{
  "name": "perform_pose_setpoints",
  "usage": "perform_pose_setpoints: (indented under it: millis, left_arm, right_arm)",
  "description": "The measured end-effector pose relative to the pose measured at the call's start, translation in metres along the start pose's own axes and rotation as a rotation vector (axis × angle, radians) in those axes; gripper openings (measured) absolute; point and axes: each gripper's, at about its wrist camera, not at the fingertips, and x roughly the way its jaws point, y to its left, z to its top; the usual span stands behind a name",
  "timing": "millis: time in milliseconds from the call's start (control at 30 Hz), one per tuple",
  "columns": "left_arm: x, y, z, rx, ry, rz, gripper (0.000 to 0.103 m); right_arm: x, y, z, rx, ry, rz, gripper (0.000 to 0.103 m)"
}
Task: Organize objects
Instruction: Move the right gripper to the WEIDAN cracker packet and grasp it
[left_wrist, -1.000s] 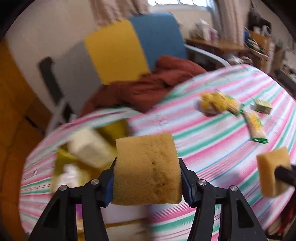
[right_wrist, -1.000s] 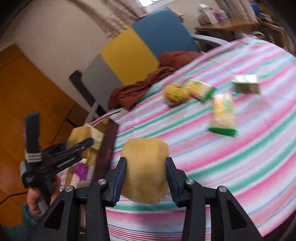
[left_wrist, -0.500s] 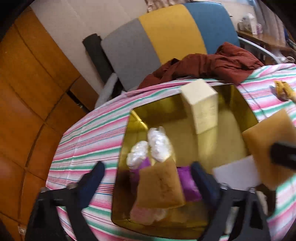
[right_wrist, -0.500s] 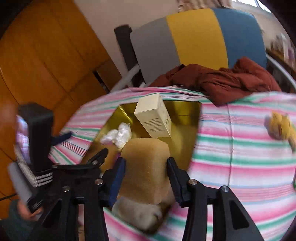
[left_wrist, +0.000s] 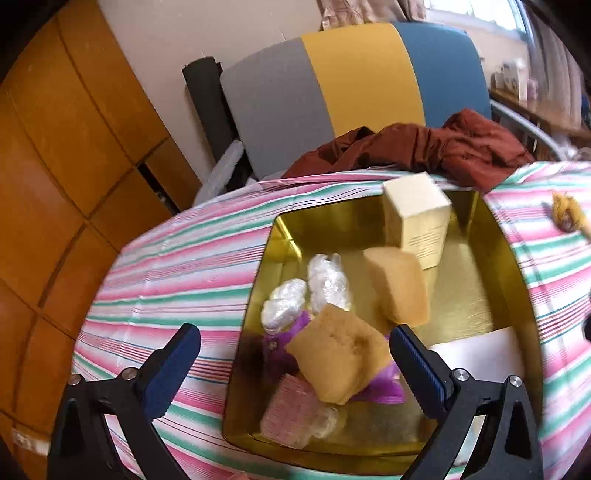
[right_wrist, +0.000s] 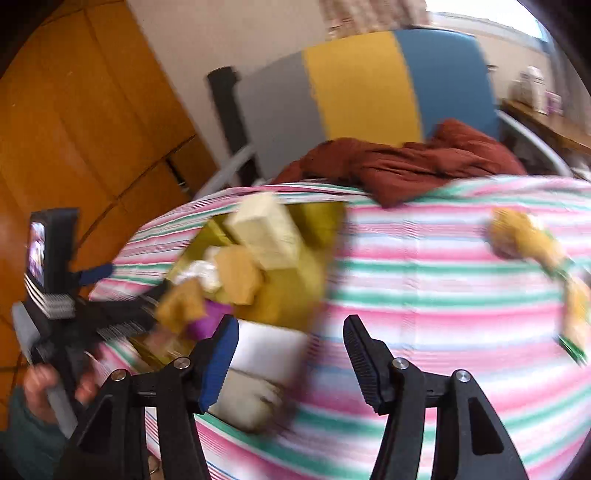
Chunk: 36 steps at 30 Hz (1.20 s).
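Observation:
A gold tin box sits on the striped tablecloth. Inside it are a cream carton, two tan sponges, white wrapped pieces, and purple and pink items. One sponge lies on the pile between the fingers of my left gripper, whose jaws are opening wide and not touching it. The other sponge leans by the carton. My right gripper hovers over the cloth just right of the box, its jaws opening with nothing between them.
A dark red garment lies on a grey, yellow and blue chair behind the table. Yellow packets lie on the cloth to the right. A white sheet lies at the box's near right corner. A person's hand holds the left gripper.
Both grippers carried sponges over to the box and let them go; both sponges now lie inside. The left jaws opened wide, and the right gripper swung right, off the box.

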Motion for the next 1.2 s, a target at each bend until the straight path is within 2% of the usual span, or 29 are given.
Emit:
perform_pose_setpoints:
  millis: [100,233,333,400,467,600,800,867,967,1067,1200]
  left_arm:
    - [-0.008,-0.003,0.000,-0.022,0.012,-0.037,0.103]
    - [-0.025,-0.024,0.002,0.024,-0.013,-0.059,0.103]
    - [-0.038,-0.046,0.004,0.057,-0.027,-0.090,0.103]
    - [-0.044,-0.061,0.005,0.072,-0.021,-0.138,0.103]
    - [-0.047,-0.074,0.004,0.088,-0.012,-0.157,0.103]
    - [-0.053,-0.103,0.001,0.145,-0.009,-0.174,0.103]
    - [-0.061,-0.128,-0.001,0.200,-0.012,-0.201,0.103]
    - [-0.060,-0.133,-0.001,0.211,-0.008,-0.205,0.103]
    - [-0.059,-0.140,-0.002,0.230,-0.012,-0.209,0.103]
    - [-0.057,-0.144,-0.003,0.241,-0.014,-0.208,0.103]
    - [-0.051,-0.148,-0.003,0.240,0.000,-0.224,0.103]
  right_arm:
    - [-0.026,-0.053,-0.028,0.109,-0.013,-0.088,0.060]
    - [-0.063,-0.144,-0.059,0.312,-0.009,-0.250,0.061]
    - [-0.088,-0.197,-0.072,0.466,-0.039,-0.302,0.061]
    - [-0.097,-0.218,-0.074,0.492,-0.048,-0.337,0.062]
    - [-0.097,-0.230,-0.069,0.482,-0.032,-0.359,0.071]
    - [-0.083,-0.239,-0.050,0.451,-0.029,-0.376,0.071]
    - [-0.043,-0.252,-0.008,0.393,0.025,-0.418,0.073]
    - [-0.028,-0.256,-0.001,0.387,0.054,-0.430,0.076]
    - [-0.016,-0.262,0.004,0.404,0.067,-0.398,0.076]
    - [-0.004,-0.265,0.009,0.389,0.097,-0.461,0.079]
    - [0.003,-0.265,0.015,0.370,0.105,-0.475,0.080]
